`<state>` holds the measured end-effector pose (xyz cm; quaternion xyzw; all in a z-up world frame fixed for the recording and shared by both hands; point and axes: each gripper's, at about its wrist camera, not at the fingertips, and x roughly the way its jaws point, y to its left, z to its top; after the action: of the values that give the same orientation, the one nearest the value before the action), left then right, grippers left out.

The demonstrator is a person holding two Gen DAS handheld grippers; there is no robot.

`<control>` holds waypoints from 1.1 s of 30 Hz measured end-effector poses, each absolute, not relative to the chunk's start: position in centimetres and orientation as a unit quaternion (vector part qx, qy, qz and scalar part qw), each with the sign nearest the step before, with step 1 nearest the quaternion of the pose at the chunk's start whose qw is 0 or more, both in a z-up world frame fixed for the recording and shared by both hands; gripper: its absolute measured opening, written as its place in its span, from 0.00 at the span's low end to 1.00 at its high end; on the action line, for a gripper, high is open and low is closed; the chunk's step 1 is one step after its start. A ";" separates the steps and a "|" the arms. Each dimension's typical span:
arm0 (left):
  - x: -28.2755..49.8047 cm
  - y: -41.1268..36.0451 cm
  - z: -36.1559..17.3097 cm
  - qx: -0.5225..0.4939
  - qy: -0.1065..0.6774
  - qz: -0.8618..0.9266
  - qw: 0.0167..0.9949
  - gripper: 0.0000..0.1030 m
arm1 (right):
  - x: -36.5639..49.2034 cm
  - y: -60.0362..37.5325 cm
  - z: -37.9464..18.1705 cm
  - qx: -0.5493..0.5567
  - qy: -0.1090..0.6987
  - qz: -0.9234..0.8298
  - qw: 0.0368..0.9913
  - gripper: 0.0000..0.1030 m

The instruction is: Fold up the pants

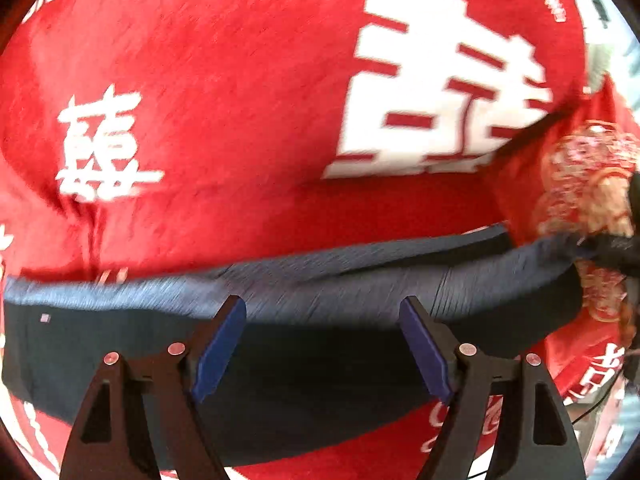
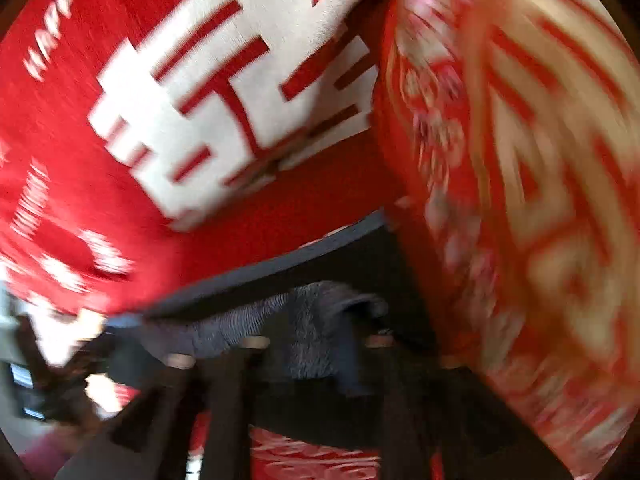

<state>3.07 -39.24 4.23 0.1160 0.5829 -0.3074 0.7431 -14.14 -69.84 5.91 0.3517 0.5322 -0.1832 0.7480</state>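
The dark navy pants lie as a folded band across a red blanket with white characters. My left gripper is open just above the pants' near part, blue pads spread wide with cloth below them. In the blurred right wrist view, my right gripper has navy pants fabric bunched between its dark fingers at the pants' right end. The right gripper's dark shape also shows at the far right of the left wrist view.
A red and gold patterned cushion or cover rises at the right, close to the right gripper; it shows in the left wrist view too. The red blanket covers the whole surface. A bit of room shows at the upper right.
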 end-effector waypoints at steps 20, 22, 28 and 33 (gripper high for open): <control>0.8 -37.7 -5.8 0.190 0.631 -0.223 0.718 0.78 | -11.1 -63.4 1.9 0.320 0.559 -0.066 0.762 0.69; 0.8 -37.6 -6.2 0.186 0.631 -0.216 0.722 0.88 | -8.3 -62.3 1.3 0.291 0.578 -0.023 0.762 0.69; 0.8 -37.4 -5.1 0.183 0.624 -0.217 0.728 0.88 | -6.9 -60.5 0.4 0.296 0.588 -0.008 0.753 0.69; 2.8 -39.9 -2.2 0.186 0.579 -0.285 0.741 0.88 | -14.3 -61.0 0.3 0.368 0.562 -0.085 0.736 0.69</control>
<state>2.85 -39.86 -2.21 0.1855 0.5790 -0.2852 0.7410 -14.29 -60.98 0.30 0.3683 0.5621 -0.0851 0.7357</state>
